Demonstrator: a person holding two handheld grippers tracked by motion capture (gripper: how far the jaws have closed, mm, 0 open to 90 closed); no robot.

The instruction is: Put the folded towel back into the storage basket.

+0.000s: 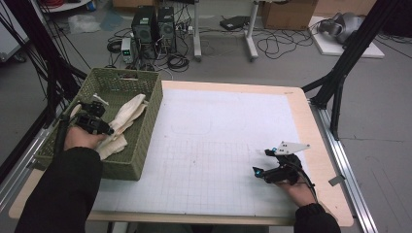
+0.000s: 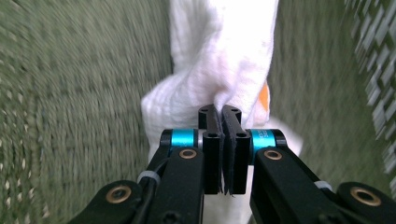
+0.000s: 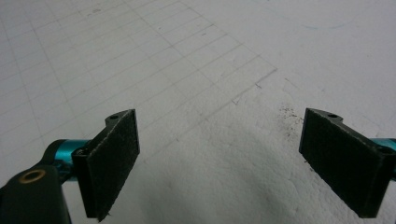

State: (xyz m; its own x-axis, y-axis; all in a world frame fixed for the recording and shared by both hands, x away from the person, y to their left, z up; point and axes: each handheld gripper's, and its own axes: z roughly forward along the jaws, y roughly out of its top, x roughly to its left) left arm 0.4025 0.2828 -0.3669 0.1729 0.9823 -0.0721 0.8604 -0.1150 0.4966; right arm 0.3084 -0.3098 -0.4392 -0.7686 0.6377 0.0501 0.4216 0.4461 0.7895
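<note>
— Left gripper [image 2: 223, 109], what is it doing?

— Its jaws are pressed together on a fold of the white cloth [image 2: 219, 56]. From the left gripper view the fabric bunches up right at the pads and rises away above them, with a small orange patch [image 2: 264, 96] showing at the cloth's edge beside the right jaw.

— Where is that cloth?

— Inside the green basket [image 1: 145, 131], which stands on the left end of the bench [image 1: 311, 121]. In the high view the cloth [image 1: 127, 114] lies crumpled along the basket's floor, running from the near side toward the far right wall, and the left gripper [image 1: 99, 127] sits low in the basket over its near part, with the person's left hand [image 1: 80, 138] behind it.

— And the right gripper?

— The right gripper [image 1: 262, 162] rests near the right edge of the bench, well apart from the basket, on the white gridded sheet [image 1: 218, 145]. Its jaws stand wide apart, holding nothing; between them the right gripper view has bare sheet [image 3: 224, 93] with faint grid lines and a few dark specks.
</note>
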